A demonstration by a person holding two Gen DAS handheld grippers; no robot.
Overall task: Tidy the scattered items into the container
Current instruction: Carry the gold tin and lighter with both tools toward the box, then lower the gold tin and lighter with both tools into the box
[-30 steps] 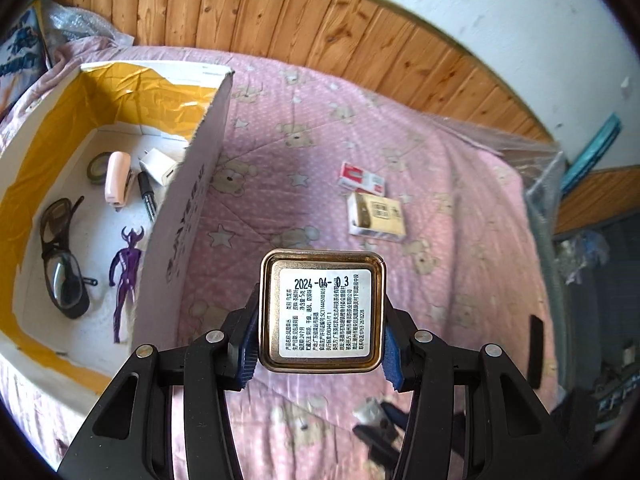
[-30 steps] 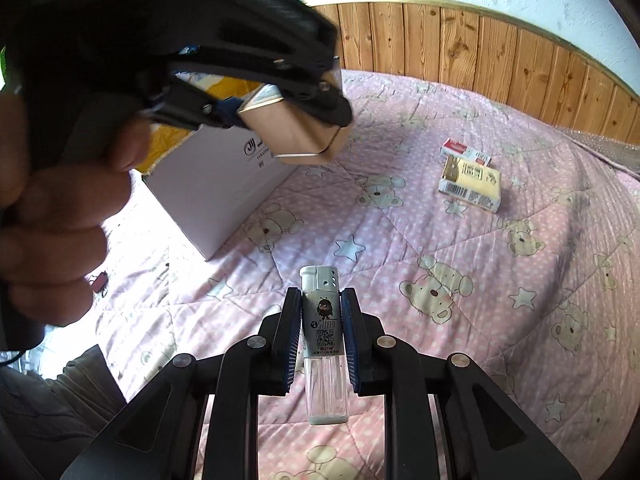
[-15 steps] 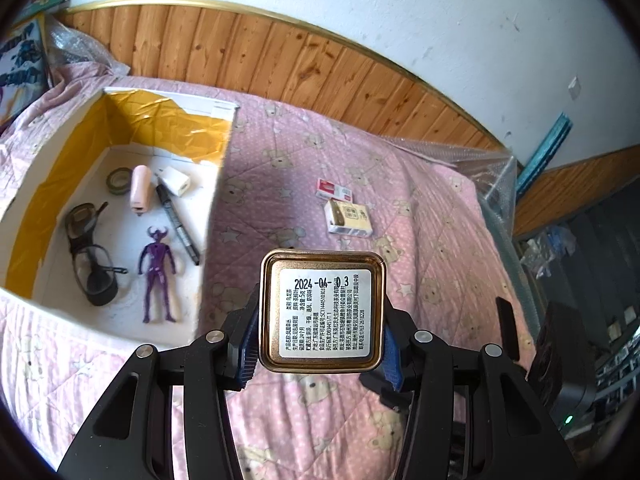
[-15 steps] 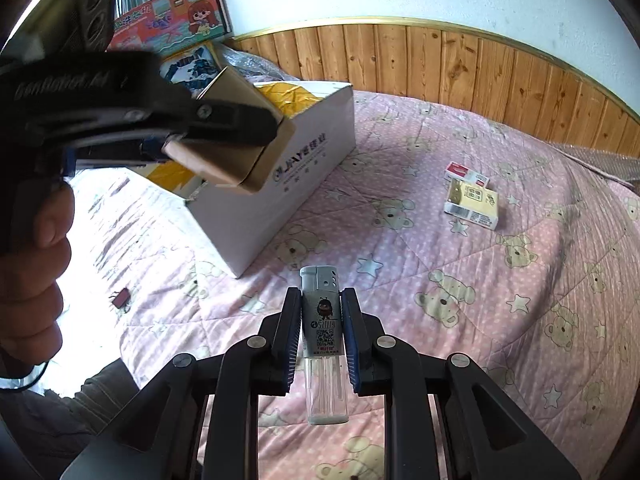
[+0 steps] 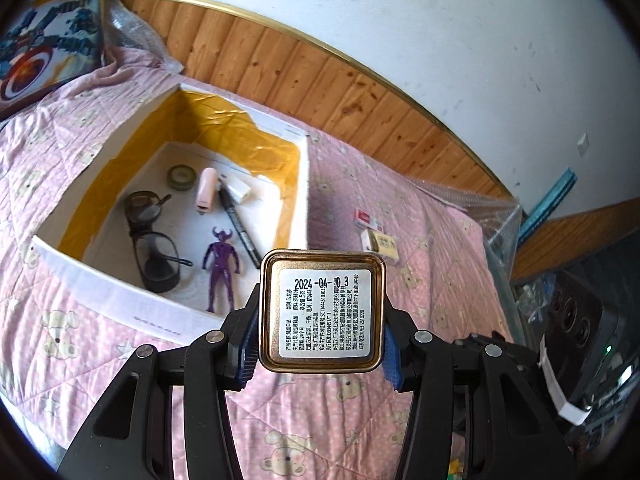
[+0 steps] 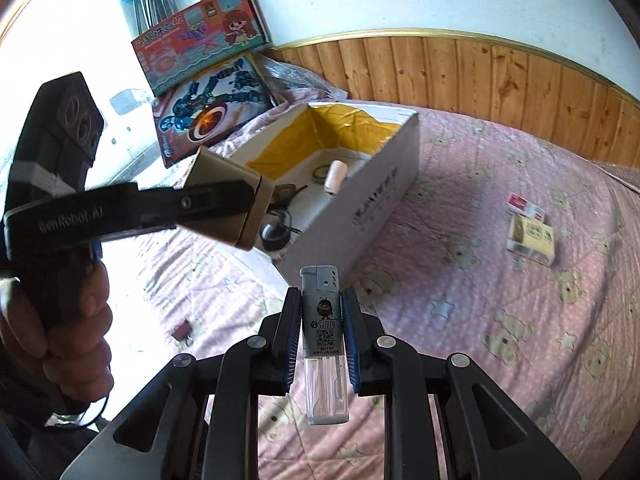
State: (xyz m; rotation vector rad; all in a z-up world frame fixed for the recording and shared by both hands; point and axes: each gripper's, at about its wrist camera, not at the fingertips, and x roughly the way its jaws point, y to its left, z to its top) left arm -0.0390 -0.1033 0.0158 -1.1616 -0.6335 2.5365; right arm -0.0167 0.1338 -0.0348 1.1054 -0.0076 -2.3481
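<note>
1. Room: white wall above wood panelling (image 5: 320,76); pink bear-print quilt (image 5: 420,240) covers the bed.
2. Left: open white box (image 5: 304,184), yellow-lined, on the quilt, holding glasses (image 5: 150,240), a purple figure (image 5: 220,264) and a marker (image 5: 240,226).
3. Centre: left gripper (image 5: 320,320) clamps a gold tin (image 5: 322,308), above the box's near corner.
4. Right: two small packs (image 6: 530,232) lie loose on the quilt.
5. Right gripper (image 6: 320,332), jaws narrow, grips a lighter (image 6: 322,320).
</note>
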